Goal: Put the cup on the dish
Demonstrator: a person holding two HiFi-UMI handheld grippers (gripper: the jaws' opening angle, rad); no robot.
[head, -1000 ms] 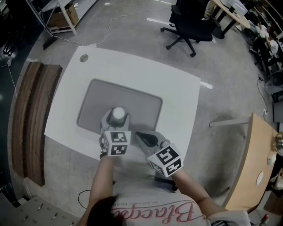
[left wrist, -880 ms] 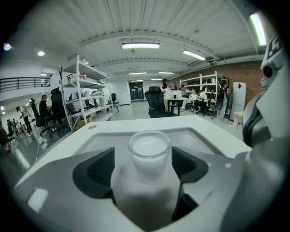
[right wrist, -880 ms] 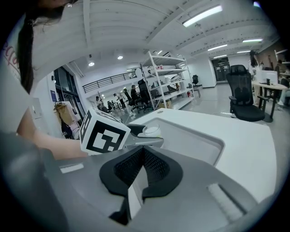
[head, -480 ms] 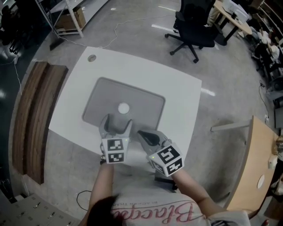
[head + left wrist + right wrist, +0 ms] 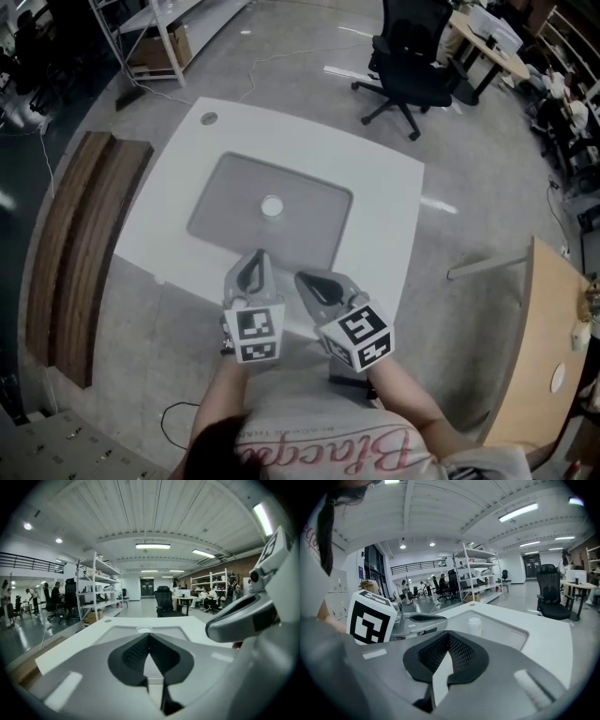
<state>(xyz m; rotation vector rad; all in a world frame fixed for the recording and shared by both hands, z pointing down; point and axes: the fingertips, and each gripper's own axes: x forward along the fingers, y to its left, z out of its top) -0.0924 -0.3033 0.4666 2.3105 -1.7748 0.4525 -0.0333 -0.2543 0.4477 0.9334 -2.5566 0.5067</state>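
A small white cup stands upright on the grey dish, a shallow tray in the middle of the white table. Both grippers hover side by side near the table's front edge, well short of the cup. My left gripper is shut with nothing between its pads. My right gripper is also shut and empty. In the left gripper view the cup shows beyond the closed jaws. From the right gripper view the cup sits on the dish past the closed right gripper.
A black office chair stands on the floor beyond the table. A wooden bench runs along the left, and a wooden desk is at the right. A small round cap marks the table's far left corner.
The left gripper let go of the cup, drew back toward the person and closed its jaws. The cup stays standing on the dish. The right gripper barely moved.
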